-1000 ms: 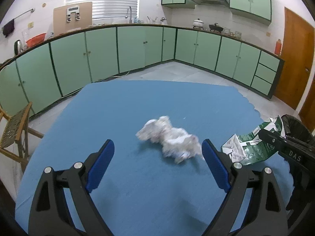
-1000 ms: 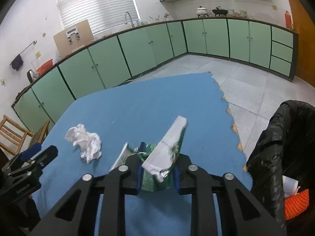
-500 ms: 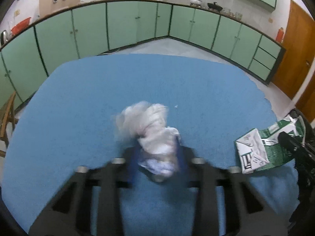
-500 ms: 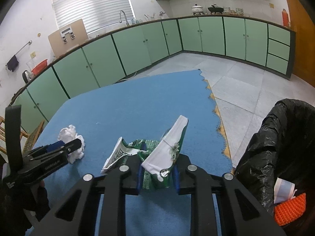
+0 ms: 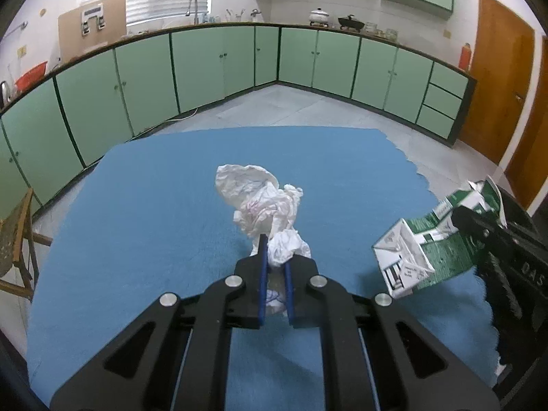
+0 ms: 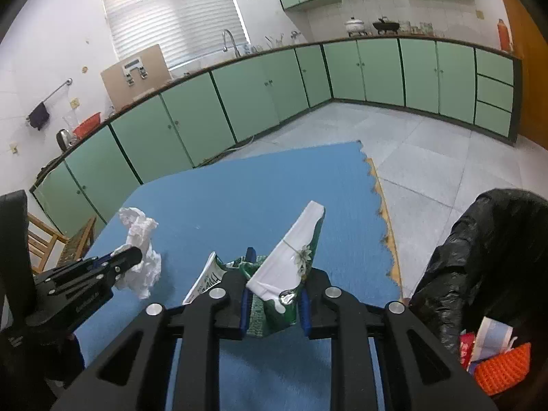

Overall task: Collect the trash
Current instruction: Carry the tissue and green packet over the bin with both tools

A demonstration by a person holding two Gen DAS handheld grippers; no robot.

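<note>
Pointing down at a slant over the blue mat point(image 5: 144, 205), the left gripper point(image 5: 274, 257) has its blue pads clenched on the lower end of the crumpled white paper point(image 5: 263, 202), whose bulk stands up past the fingertips, above the mat. From the right wrist view the same left gripper point(image 6: 126, 260) reaches in from the left edge with the paper point(image 6: 140, 239) bunched at its tip. The right gripper point(image 6: 274, 270) is likewise tilted downward and grasps the flattened green-and-white carton point(image 6: 291, 267), which juts up between its pads; in the left view the carton point(image 5: 421, 250) hangs at the mat's right side. A bin lined with a black bag point(image 6: 479, 260) stands just beside the right gripper, off the mat's scalloped edge, with an orange item point(image 6: 503, 366) and other scraps inside. Green cabinets point(image 5: 205, 68) line the walls behind, and a wooden chair point(image 5: 17, 246) stands left of the mat.
</note>
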